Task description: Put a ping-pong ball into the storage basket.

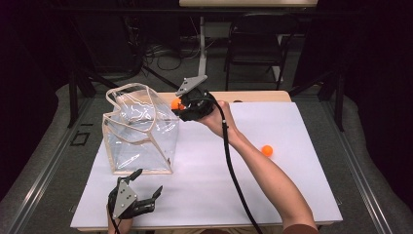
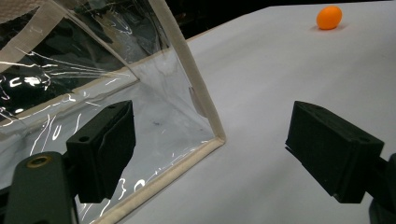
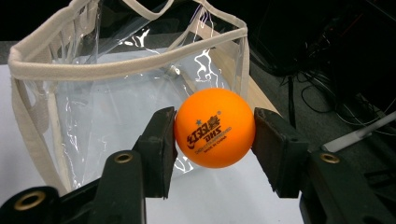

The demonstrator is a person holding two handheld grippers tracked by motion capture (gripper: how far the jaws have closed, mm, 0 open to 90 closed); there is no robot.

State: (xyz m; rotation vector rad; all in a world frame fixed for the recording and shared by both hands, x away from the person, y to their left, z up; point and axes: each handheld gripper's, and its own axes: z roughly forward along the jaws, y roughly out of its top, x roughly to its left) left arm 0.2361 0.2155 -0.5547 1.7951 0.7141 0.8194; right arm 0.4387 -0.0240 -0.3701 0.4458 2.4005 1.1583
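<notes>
An orange printed table-tennis ball point(image 3: 215, 128) is clamped in the right gripper point(image 1: 179, 105), just beside the rim of the clear plastic, cream-edged bag point(image 1: 141, 129); release remains. A second orange ball point(image 1: 267, 150) awaits collection. The left gripper point(image 1: 146, 187) rests with jaws apart.

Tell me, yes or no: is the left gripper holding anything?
No. In the left gripper view the left gripper has its jaws wide apart with nothing between them, beside the clear bag.
</notes>
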